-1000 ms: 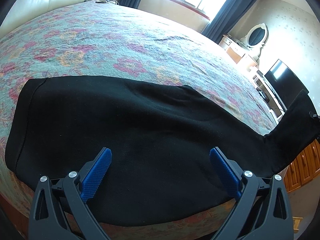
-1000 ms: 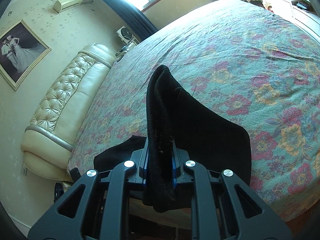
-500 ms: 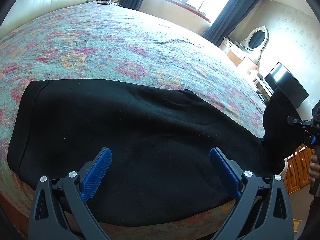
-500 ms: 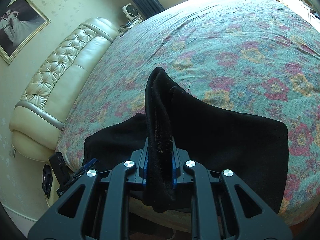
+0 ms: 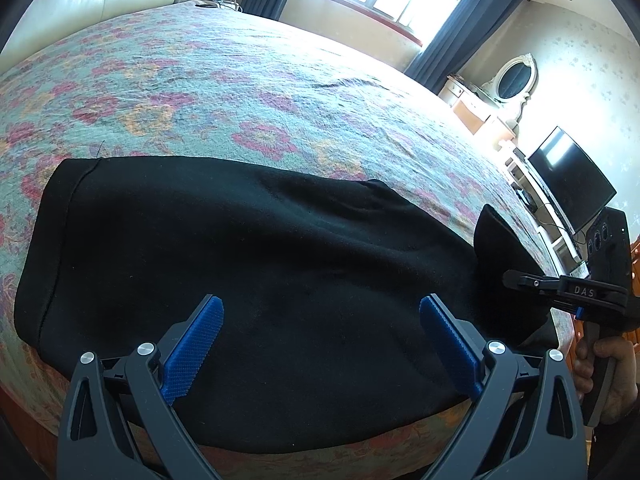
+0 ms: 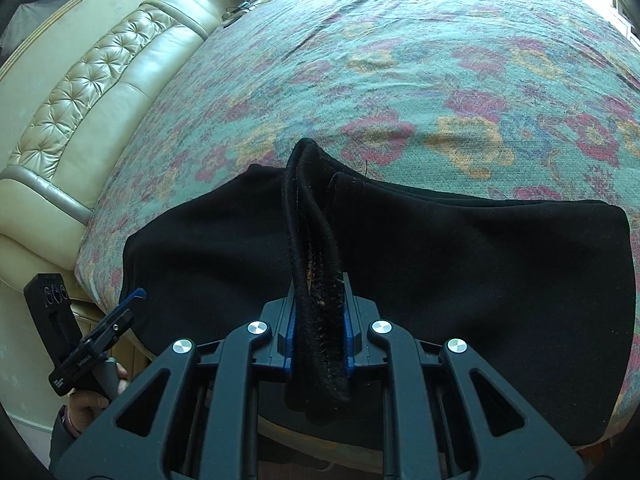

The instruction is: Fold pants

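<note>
Black pants [image 5: 260,264] lie flat along the near edge of a bed with a floral cover [image 5: 224,80]. My left gripper [image 5: 318,344] is open and empty, hovering over the middle of the pants. My right gripper [image 6: 318,320] is shut on the pants' end [image 6: 316,248], holding that end lifted and doubled over the rest of the pants [image 6: 480,264]. In the left wrist view the right gripper [image 5: 520,280] shows at the right with the raised cloth [image 5: 500,248]. In the right wrist view the left gripper [image 6: 132,300] shows at the lower left.
A cream tufted headboard [image 6: 92,96] stands at the bed's left end. A window with dark curtains [image 5: 452,24], a dressing table with oval mirror [image 5: 512,80] and a TV [image 5: 568,184] stand beyond the bed.
My right gripper has carried the held end of the pants inward over the rest of the pants, toward the left gripper. The left gripper stays open over the pants.
</note>
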Action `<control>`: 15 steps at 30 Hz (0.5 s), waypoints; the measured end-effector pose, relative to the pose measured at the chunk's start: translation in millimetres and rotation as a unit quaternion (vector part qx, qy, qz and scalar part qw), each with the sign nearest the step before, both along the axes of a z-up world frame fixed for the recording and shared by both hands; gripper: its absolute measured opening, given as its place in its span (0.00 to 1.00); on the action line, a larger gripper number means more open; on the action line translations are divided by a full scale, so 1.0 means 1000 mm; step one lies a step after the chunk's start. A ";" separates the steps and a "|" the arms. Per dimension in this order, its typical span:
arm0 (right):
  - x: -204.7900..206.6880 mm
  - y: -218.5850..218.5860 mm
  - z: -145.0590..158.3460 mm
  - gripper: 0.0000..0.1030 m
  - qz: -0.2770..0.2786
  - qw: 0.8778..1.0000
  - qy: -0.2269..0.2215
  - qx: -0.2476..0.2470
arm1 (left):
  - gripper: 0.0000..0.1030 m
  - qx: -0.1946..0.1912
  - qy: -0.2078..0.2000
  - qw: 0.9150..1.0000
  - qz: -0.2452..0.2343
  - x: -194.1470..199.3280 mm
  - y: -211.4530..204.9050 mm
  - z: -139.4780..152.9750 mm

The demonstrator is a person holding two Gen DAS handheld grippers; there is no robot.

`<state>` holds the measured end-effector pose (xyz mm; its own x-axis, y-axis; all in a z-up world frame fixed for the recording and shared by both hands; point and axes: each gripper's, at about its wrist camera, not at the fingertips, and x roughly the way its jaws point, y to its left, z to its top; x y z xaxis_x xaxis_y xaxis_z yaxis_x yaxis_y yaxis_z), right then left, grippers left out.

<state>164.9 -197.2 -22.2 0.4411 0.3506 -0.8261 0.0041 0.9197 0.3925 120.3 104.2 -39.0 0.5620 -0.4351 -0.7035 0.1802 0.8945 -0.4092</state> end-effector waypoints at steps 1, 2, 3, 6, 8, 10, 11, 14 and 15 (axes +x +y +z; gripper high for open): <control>0.000 0.004 -0.003 0.16 0.002 1.000 0.001 -0.008 | 0.95 0.000 0.000 1.000 0.000 0.000 0.000 0.000; 0.000 0.008 -0.005 0.17 0.004 1.000 0.002 -0.018 | 0.95 -0.001 0.001 1.000 0.001 0.000 0.000 -0.001; 0.000 0.012 -0.007 0.17 0.007 1.000 0.002 -0.029 | 0.95 -0.002 0.002 1.000 0.001 0.001 0.000 -0.001; 0.002 0.025 -0.011 0.18 0.016 0.998 0.000 -0.065 | 0.95 -0.004 0.003 1.000 0.001 0.001 0.000 -0.002; 0.002 0.034 -0.015 0.19 0.021 0.996 0.000 -0.085 | 0.95 -0.004 0.003 1.000 0.001 0.000 -0.001 -0.002; 0.003 0.038 -0.020 0.23 0.026 0.995 0.002 -0.095 | 0.95 -0.003 0.003 1.000 -0.001 0.000 -0.002 -0.002; 0.003 0.039 -0.023 0.27 0.028 0.995 0.004 -0.094 | 0.95 -0.003 0.003 1.000 0.000 0.000 -0.002 -0.002; 0.001 0.042 -0.030 0.37 0.028 0.996 0.007 -0.083 | 0.95 -0.005 0.005 1.000 0.001 0.000 -0.001 -0.004; 0.000 0.042 -0.031 0.40 0.029 0.997 0.009 -0.076 | 0.95 -0.005 0.005 1.000 0.002 0.000 -0.001 -0.004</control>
<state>165.1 -155.1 -53.7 0.4076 0.2450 -0.8797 -0.0444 0.9675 0.2488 120.0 103.4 -42.9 0.5565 -0.4398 -0.7049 0.1724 0.8911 -0.4199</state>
